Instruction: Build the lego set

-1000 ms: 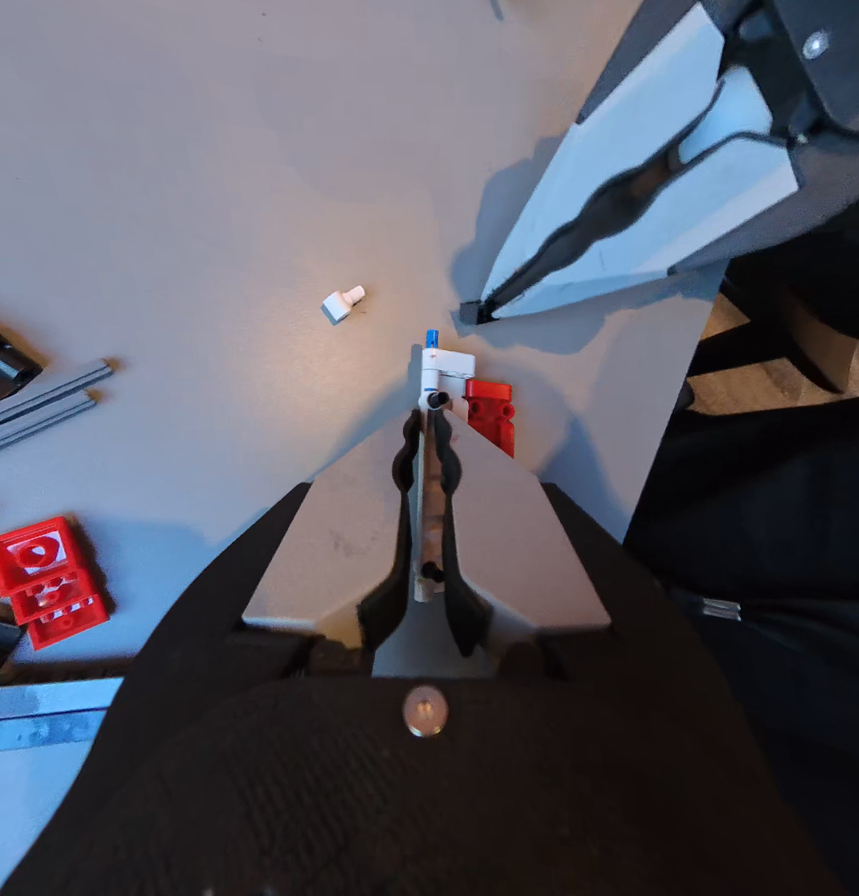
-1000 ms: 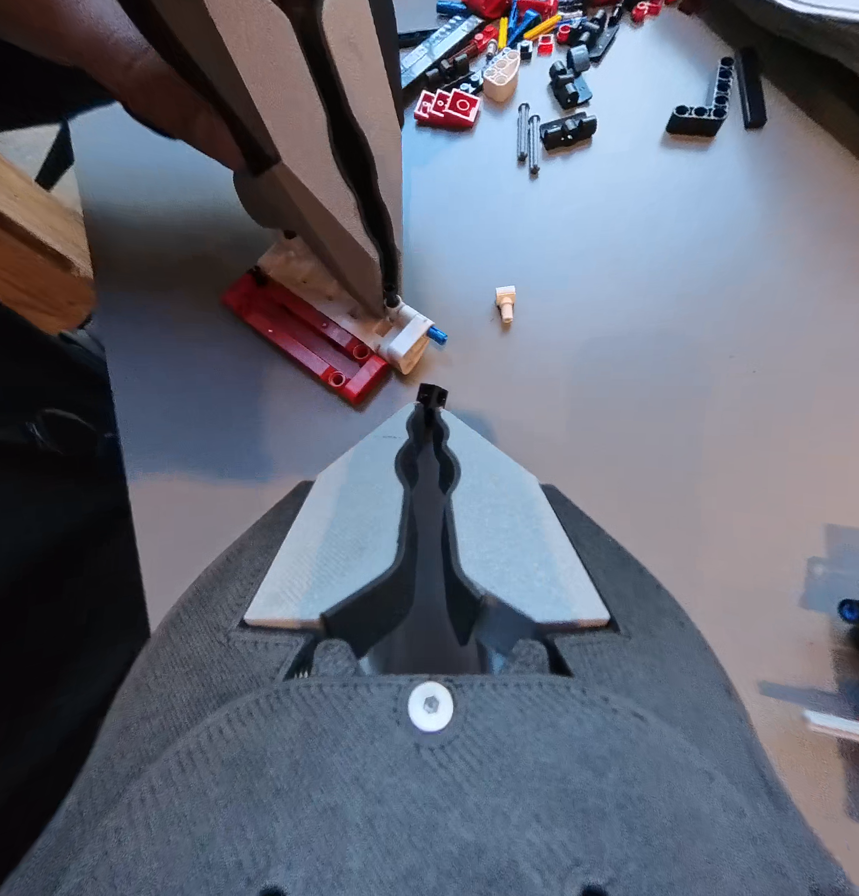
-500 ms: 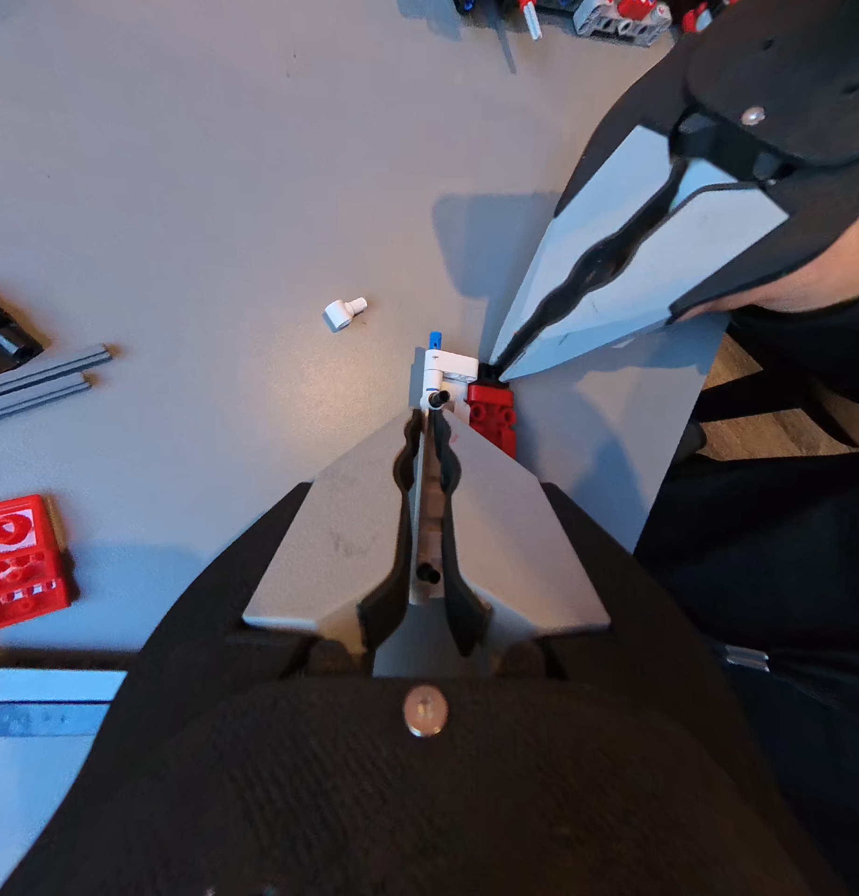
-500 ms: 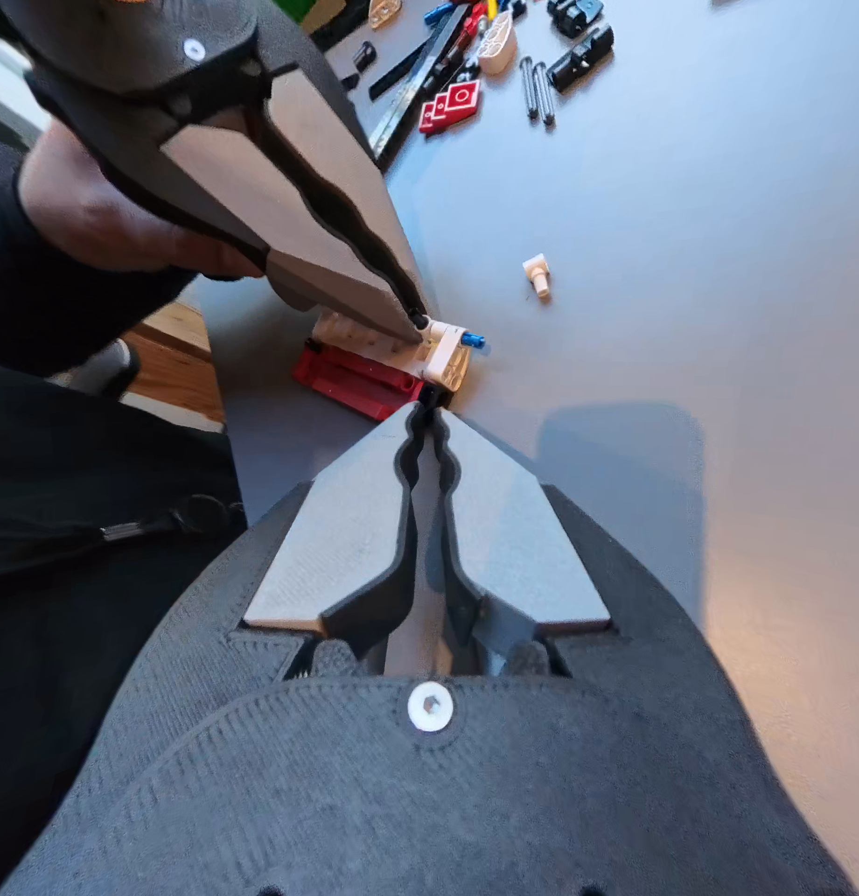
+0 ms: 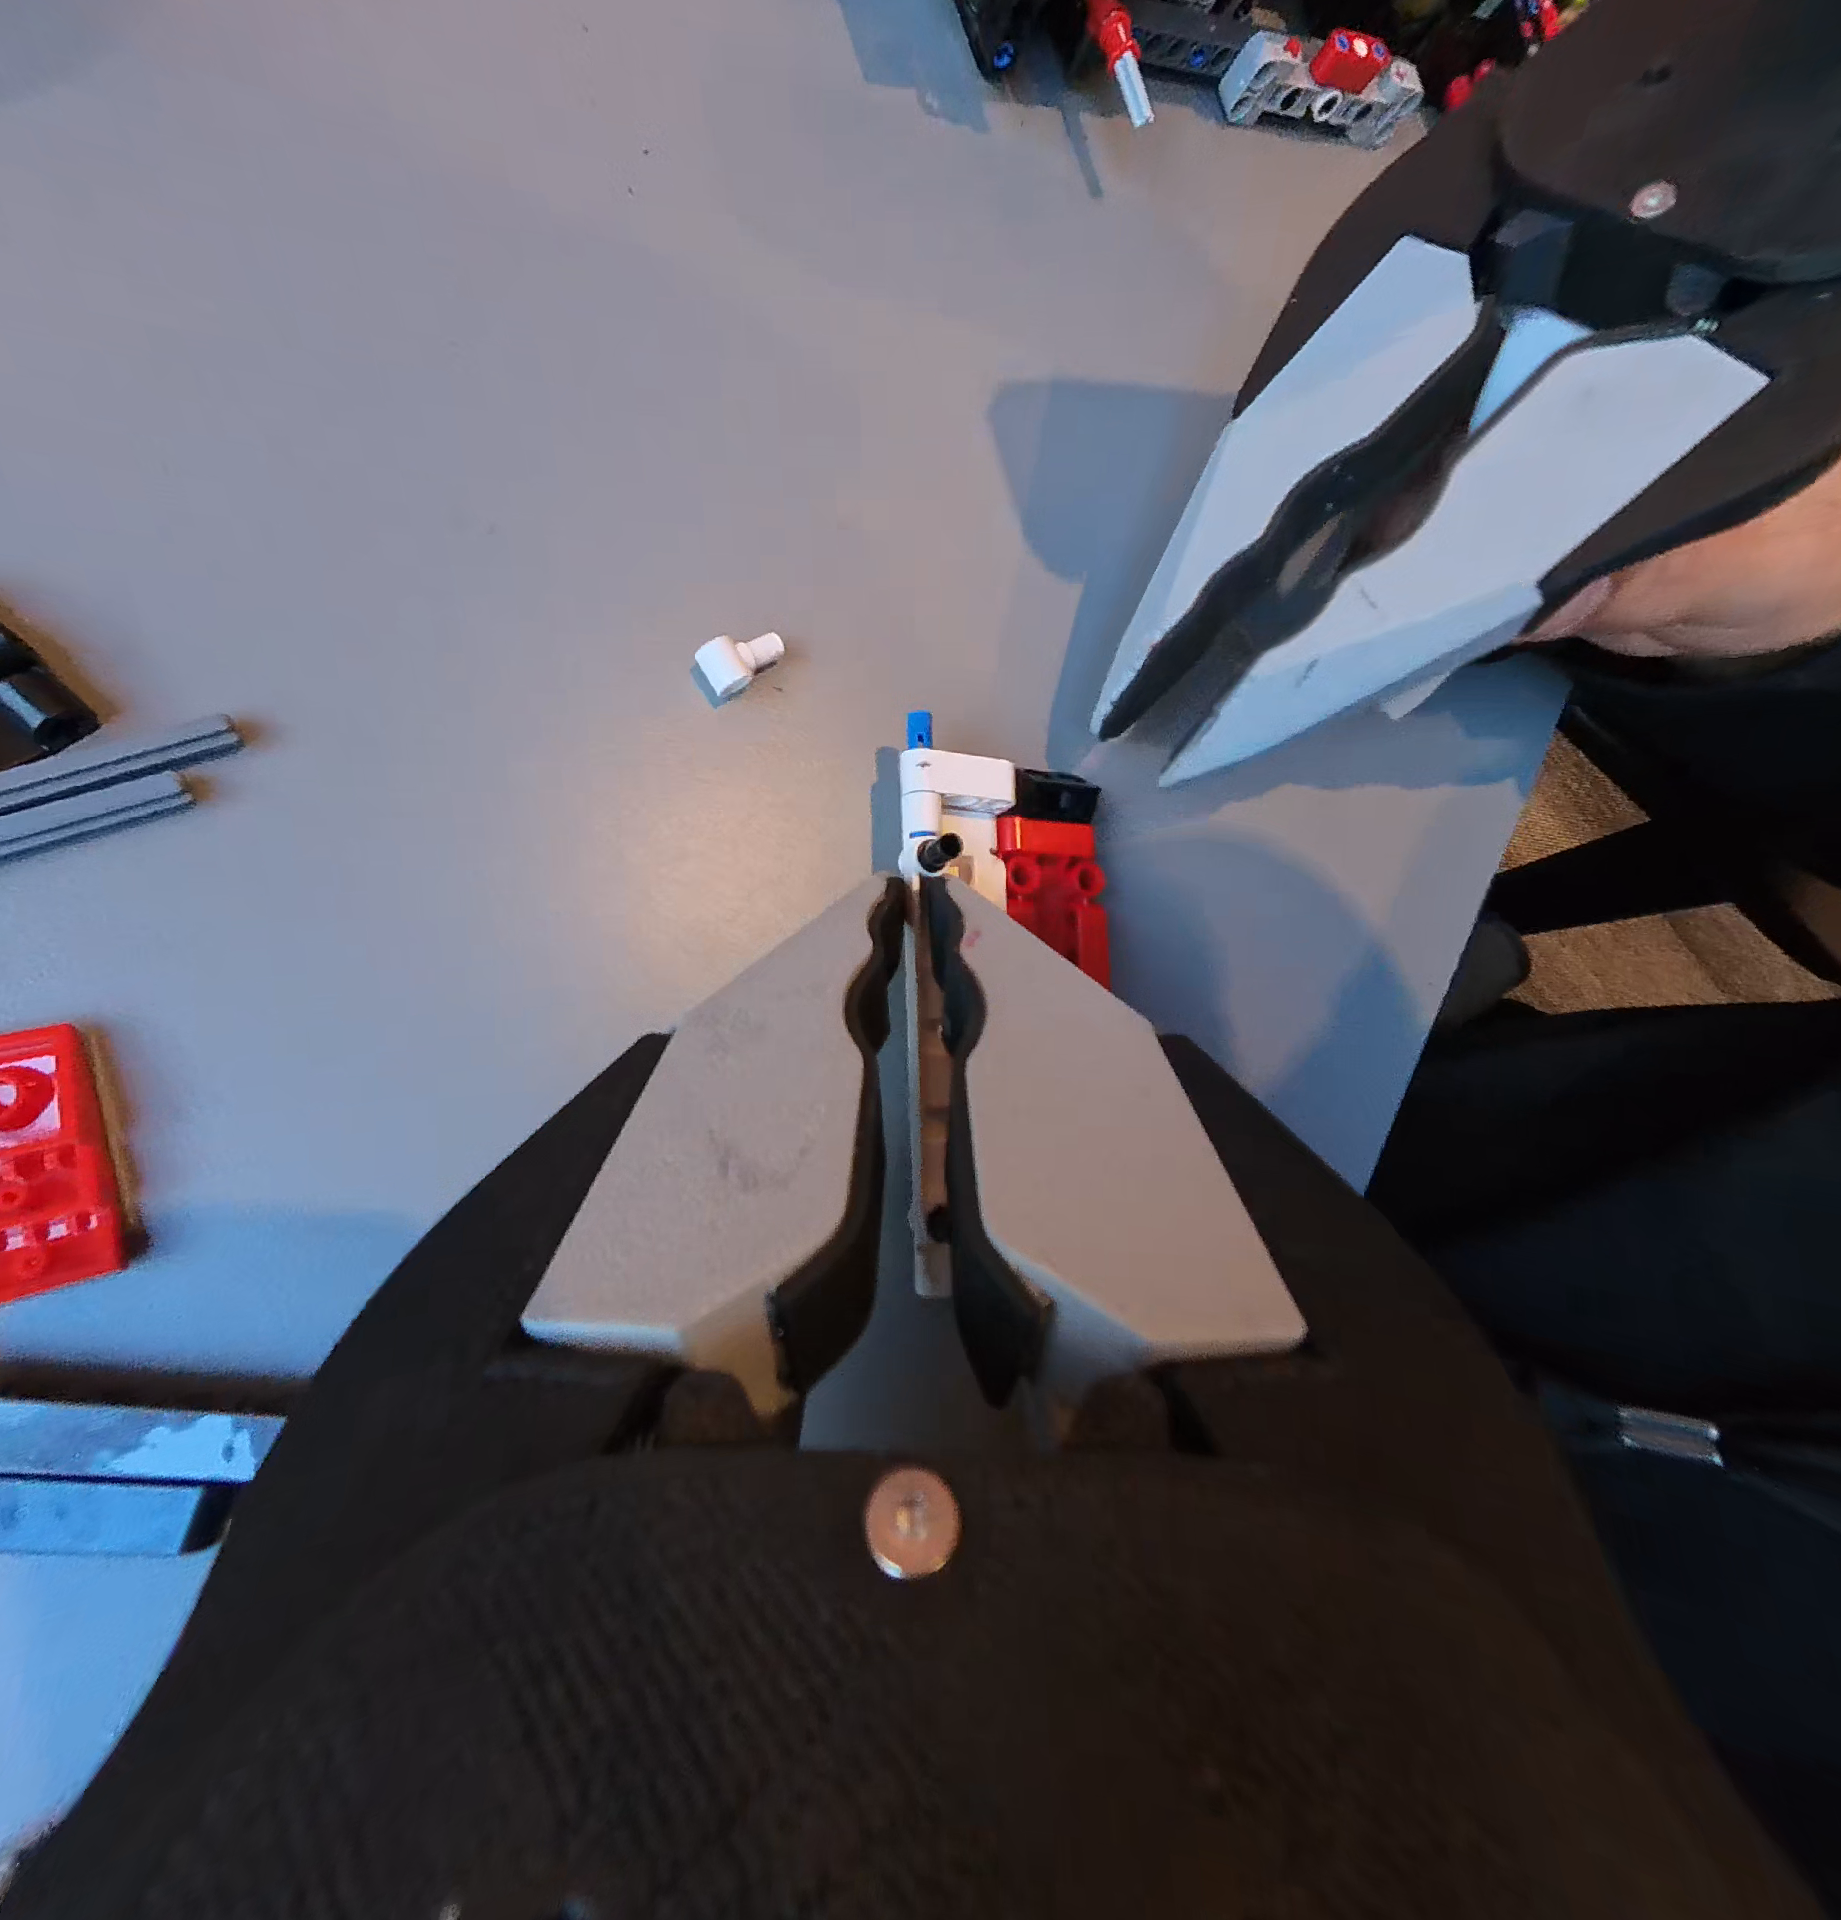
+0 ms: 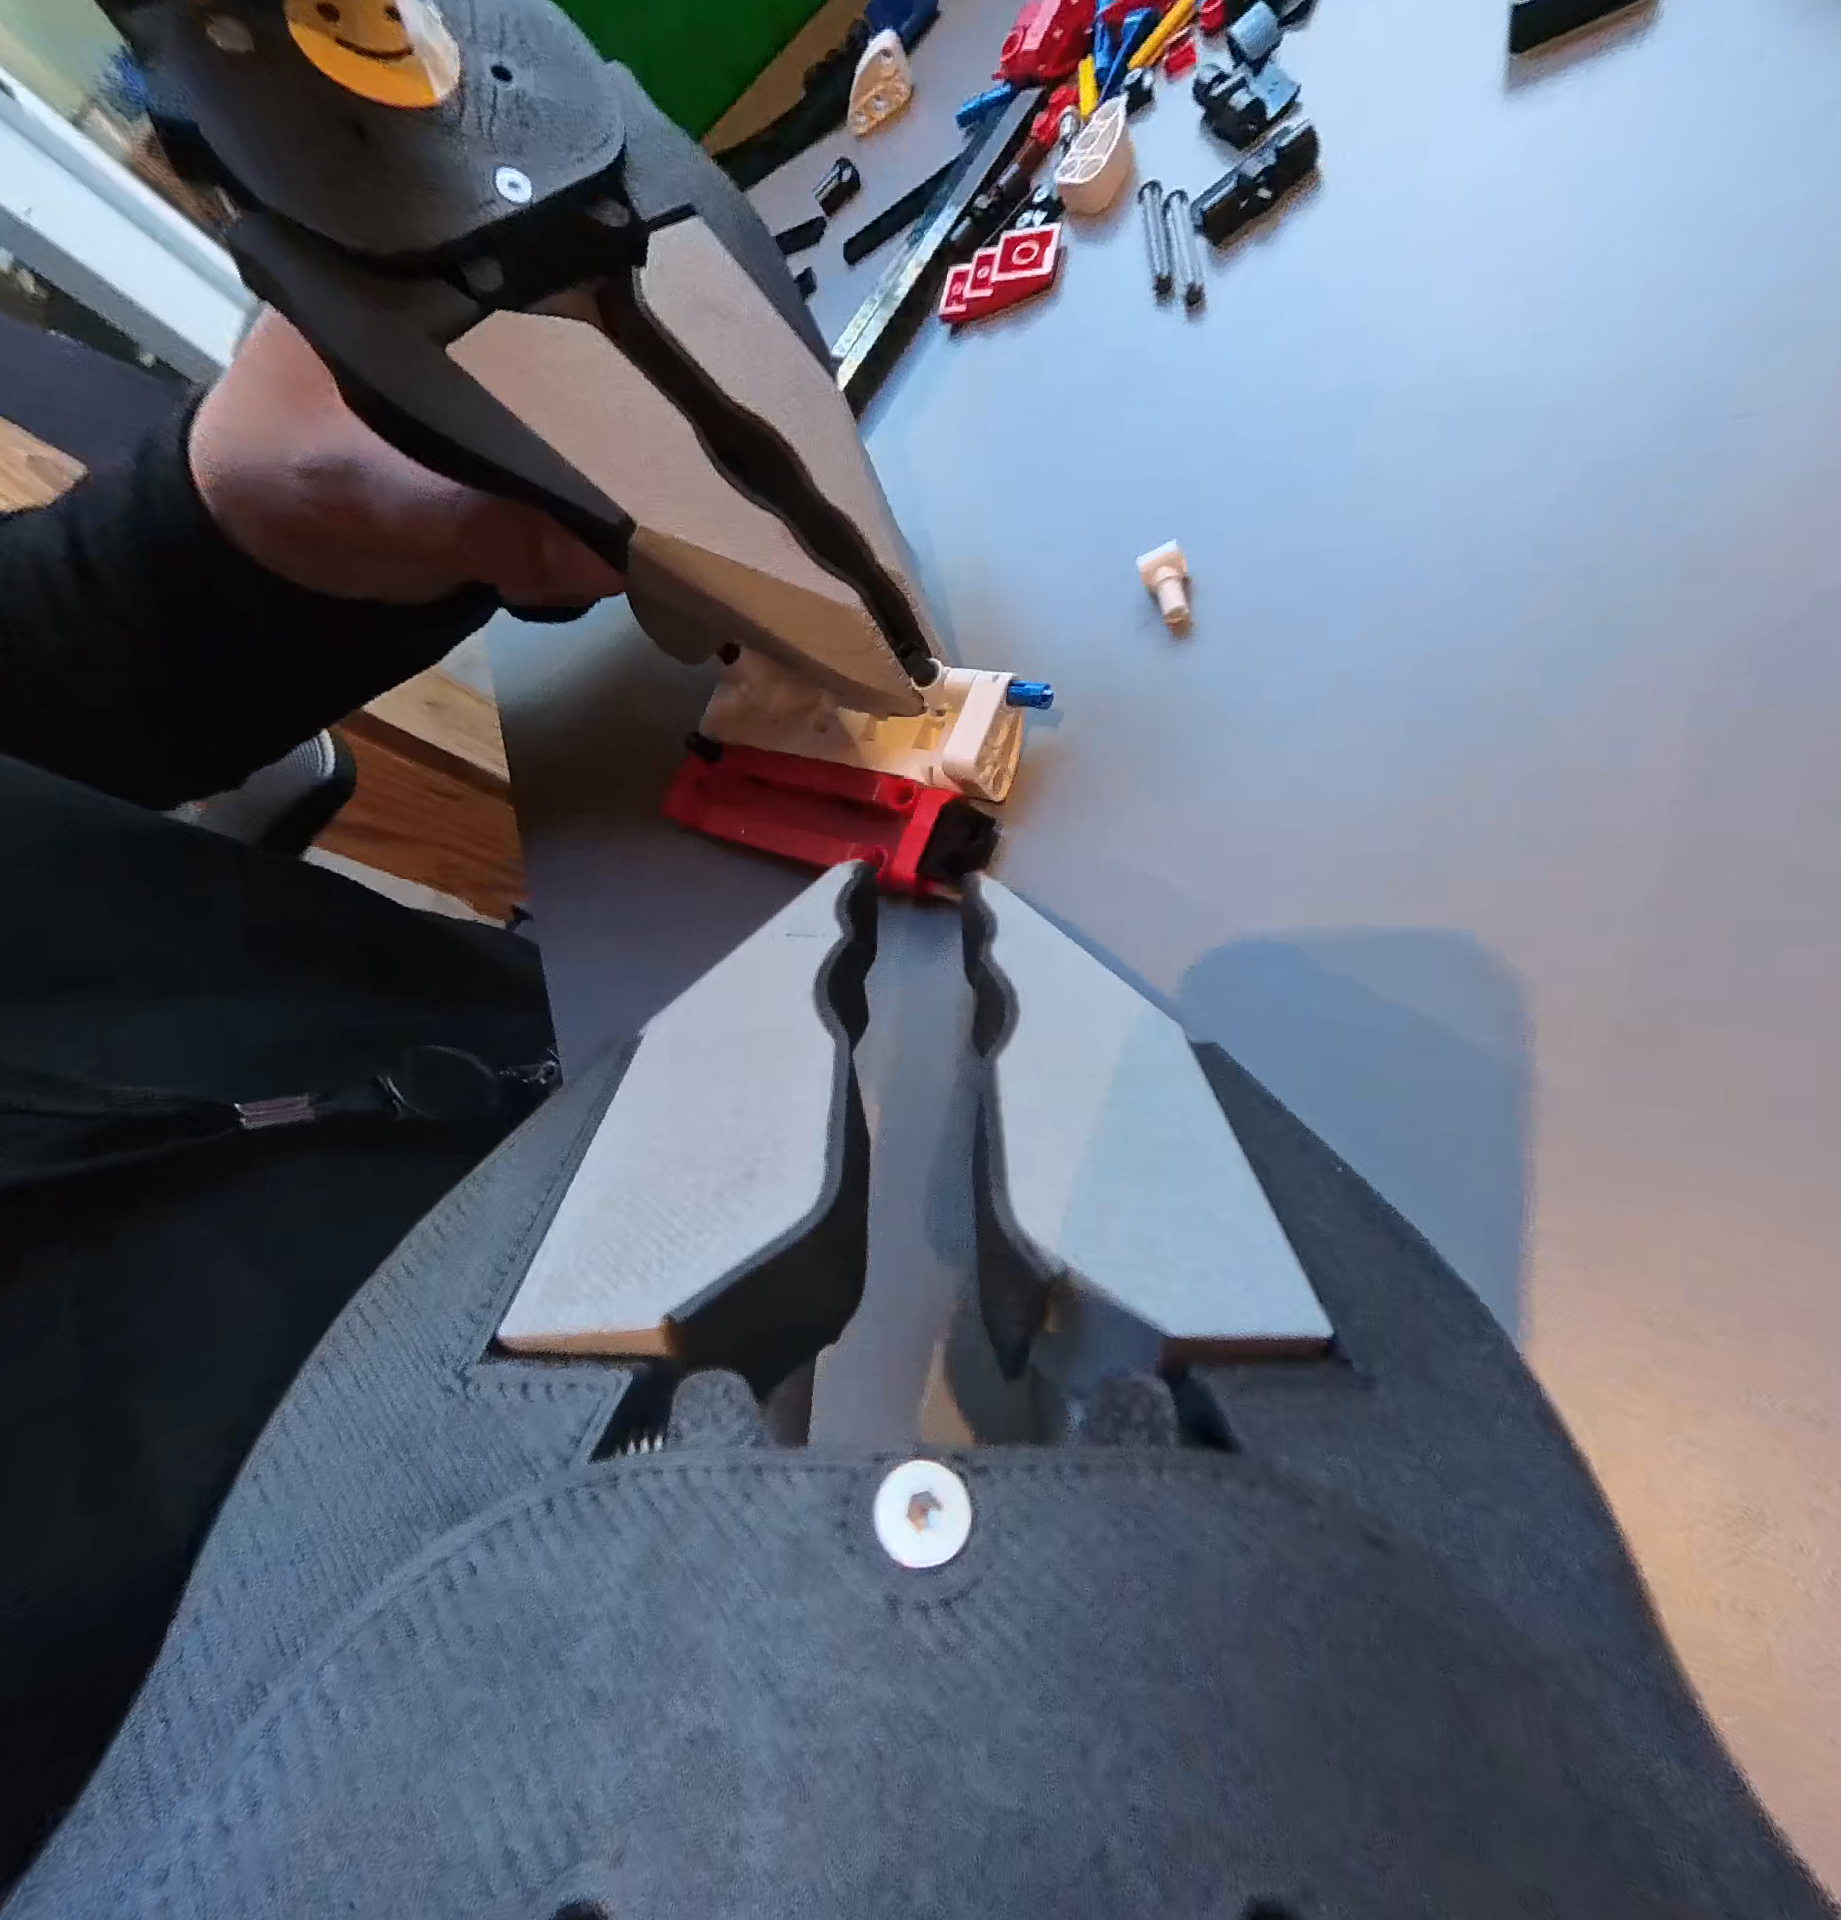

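Note:
A small assembly lies near the table's edge: a white beam (image 5: 957, 779) with a blue pin (image 5: 919, 727) and a black pin (image 5: 937, 854), next to a red beam (image 5: 1056, 899). A small black piece (image 5: 1056, 795) sits on the red beam's end. My left gripper (image 5: 921, 883) is shut on the white beam. In the right wrist view my right gripper (image 6: 911, 883) is open and empty, its tips just short of the black piece (image 6: 963, 836) and the red beam (image 6: 791, 805). The left gripper (image 6: 916, 675) shows there on the white beam (image 6: 983, 732).
A loose white connector (image 5: 737, 661) lies left of the assembly. Grey axles (image 5: 95, 774) and red plates (image 5: 28, 1153) lie at the left. A pile of parts (image 6: 1092, 104) is at the far side. The table edge (image 5: 1467, 935) runs close on the right. The tips of one gripper are about 5 cm away from the tips of the other. My left gripper's tips are some 5 cm from the loose white connector (image 5: 737, 661). Seen from the right wrist view (image 6: 1151, 560) as well.
My right gripper brought the small black piece to the red beam's end, let it go and opened, then drew back a little. The left gripper stayed shut on the white beam.

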The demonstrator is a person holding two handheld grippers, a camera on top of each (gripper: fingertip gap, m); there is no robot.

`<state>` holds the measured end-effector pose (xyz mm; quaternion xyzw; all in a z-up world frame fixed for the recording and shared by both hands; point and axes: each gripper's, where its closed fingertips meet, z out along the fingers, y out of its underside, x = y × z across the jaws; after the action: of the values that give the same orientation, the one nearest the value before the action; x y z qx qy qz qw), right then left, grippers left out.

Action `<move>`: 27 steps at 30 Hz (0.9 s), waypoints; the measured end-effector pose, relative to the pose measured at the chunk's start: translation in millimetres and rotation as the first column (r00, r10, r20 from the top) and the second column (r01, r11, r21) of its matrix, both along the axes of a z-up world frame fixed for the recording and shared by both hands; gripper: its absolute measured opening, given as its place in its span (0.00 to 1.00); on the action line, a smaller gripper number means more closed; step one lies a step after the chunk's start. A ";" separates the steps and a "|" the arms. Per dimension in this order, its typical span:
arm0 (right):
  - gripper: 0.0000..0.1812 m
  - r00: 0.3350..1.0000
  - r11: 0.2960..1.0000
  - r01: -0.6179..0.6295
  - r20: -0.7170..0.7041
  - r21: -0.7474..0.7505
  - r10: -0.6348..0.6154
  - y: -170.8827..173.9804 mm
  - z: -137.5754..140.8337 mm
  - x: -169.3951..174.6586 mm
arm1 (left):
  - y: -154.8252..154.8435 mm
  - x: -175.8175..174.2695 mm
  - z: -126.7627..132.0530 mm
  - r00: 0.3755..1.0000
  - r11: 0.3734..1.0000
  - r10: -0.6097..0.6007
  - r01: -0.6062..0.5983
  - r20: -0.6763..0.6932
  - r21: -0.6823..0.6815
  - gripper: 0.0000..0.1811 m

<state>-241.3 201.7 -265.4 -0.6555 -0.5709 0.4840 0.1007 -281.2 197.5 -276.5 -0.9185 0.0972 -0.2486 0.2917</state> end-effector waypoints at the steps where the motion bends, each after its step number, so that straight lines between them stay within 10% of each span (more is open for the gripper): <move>1: 0.09 1.000 1.000 -0.012 0.004 0.016 0.012 -1.9 -1.1 0.5 | -0.7 0.6 0.1 1.000 1.000 0.001 -0.001 0.004 -0.003 0.01; 27: 0.15 0.997 0.983 -0.075 -0.013 0.165 0.078 6.8 -1.8 -4.0 | -2.7 -3.4 0.2 0.999 0.999 0.046 -0.046 0.021 0.028 0.01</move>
<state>-245.3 208.4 -267.2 -0.6177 -0.6327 0.4452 0.1412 -284.6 194.8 -276.3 -0.9137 0.0765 -0.2498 0.3114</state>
